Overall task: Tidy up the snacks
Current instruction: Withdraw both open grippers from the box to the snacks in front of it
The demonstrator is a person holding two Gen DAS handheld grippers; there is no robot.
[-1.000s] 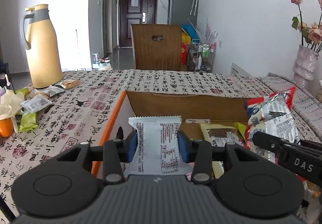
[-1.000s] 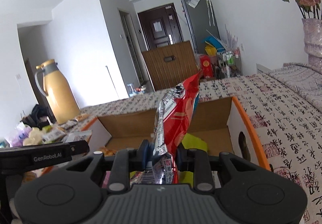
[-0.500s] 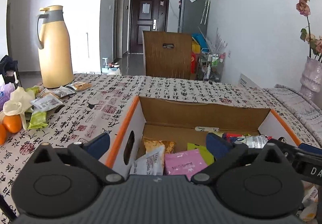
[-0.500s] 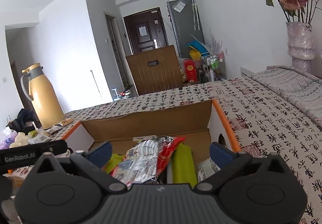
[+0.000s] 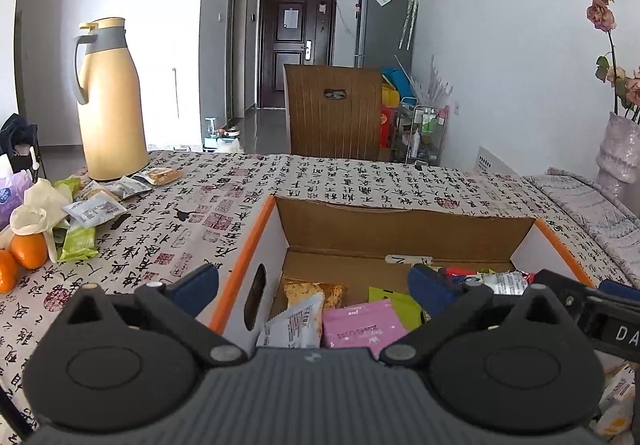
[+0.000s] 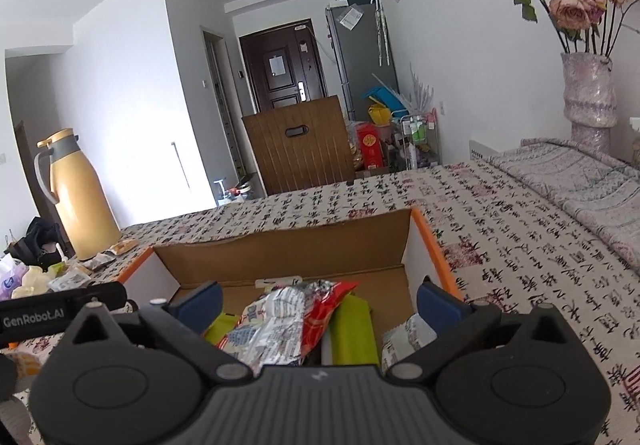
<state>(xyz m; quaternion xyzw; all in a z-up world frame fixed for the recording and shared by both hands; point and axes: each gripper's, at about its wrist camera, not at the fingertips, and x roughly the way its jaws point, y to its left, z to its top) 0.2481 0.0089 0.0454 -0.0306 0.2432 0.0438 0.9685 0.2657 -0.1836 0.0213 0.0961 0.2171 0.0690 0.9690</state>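
An orange-edged cardboard box (image 5: pixel 404 229) sits on the patterned tablecloth and holds several snack packets. In the left wrist view my left gripper (image 5: pixel 314 285) stands open above the box's near left corner; a white packet (image 5: pixel 298 323) and a pink packet (image 5: pixel 362 327) lie below it. In the right wrist view my right gripper (image 6: pixel 316 301) is open over the box (image 6: pixel 288 253), with a red and silver packet (image 6: pixel 292 319) and a green packet (image 6: pixel 354 329) lying beneath. Neither gripper holds anything.
Loose snack packets (image 5: pixel 94 207), oranges (image 5: pixel 28 251) and a crumpled white bag lie at the table's left. A tall yellow jug (image 5: pixel 110 101) stands at the back left. A vase of flowers (image 6: pixel 588 93) stands at the right, a wooden chair back (image 5: pixel 334 111) behind the table.
Both grippers opened wide. The white packet dropped from the left one and the red and silver packet from the right one; both now lie in the box.
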